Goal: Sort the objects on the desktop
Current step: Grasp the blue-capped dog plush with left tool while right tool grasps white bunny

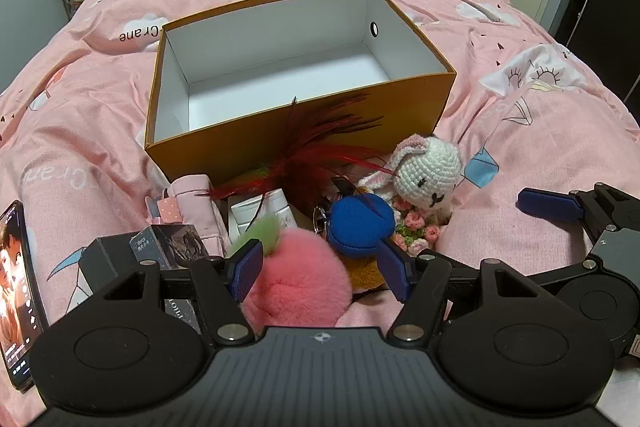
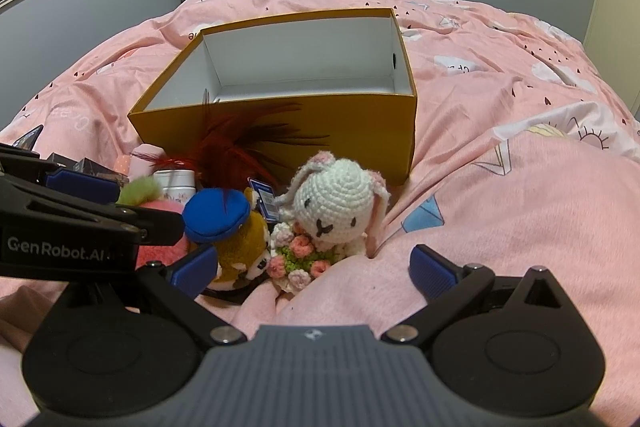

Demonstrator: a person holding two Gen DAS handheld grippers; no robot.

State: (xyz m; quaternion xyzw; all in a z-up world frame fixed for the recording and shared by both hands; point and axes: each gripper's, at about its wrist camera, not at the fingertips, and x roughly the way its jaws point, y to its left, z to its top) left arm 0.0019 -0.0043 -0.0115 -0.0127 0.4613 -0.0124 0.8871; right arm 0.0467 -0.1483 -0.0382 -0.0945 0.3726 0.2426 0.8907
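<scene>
Left wrist view: box [image 1: 224,151] on the bed [image 1: 520,131], empty. Toys lie before it. Left hand-held gripper [image 1: 320,273]: fingers apart, straddling the pompom [image 1: 298,283].

Right wrist view: box [image 2: 352,131] empty. Right hand-held gripper [image 2: 314,273]: fingers fully apart, rabbit [image 2: 340,201] beyond them.

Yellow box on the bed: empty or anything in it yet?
Empty. Both wrist views show the yellow box with only bare white floor and walls inside; the toys lie in front of it.

One box [image 1: 224,151]; three soft toys; one feather wand [image 1: 320,147]; one phone [image 1: 16,291]; perhaps two jars
</scene>
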